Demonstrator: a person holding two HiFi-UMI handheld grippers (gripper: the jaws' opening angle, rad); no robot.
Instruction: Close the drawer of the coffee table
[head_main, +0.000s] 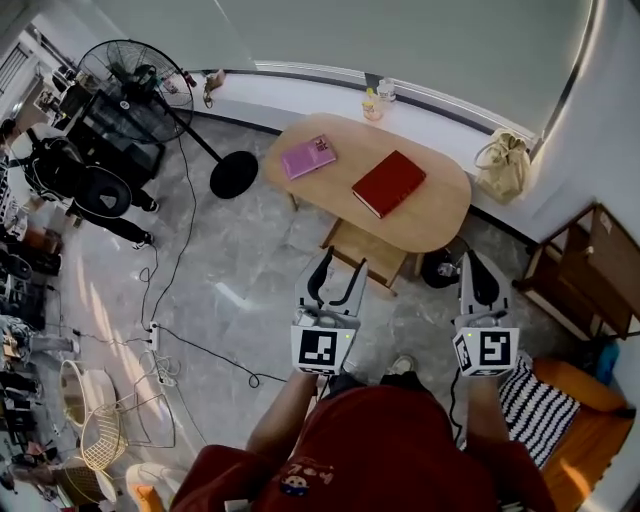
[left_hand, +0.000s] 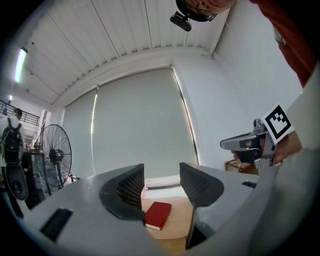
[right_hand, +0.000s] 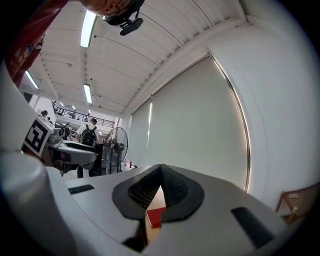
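I'm working off the oval light-wood counter (head_main: 440, 215) as my anchor: its shallow wooden drawer (head_main: 368, 252) stands pulled out from under the counter's near edge, towards me. On the counter's top lie a red hardcover book (head_main: 389, 183) in the middle and a pink book (head_main: 308, 157) at its left end; the dark print on the pink cover is too small for me to read. My left gripper (head_main: 343, 262) is spread wide with nothing between its jaws, and in the head view it sits over the drawer's near edge, though I cannot tell whether it touches. My right gripper (head_main: 470, 260) is pressed together at the tips and empty, off the counter's near right end, apart from the drawer. Each gripper carries a cube with black-and-white square markers.
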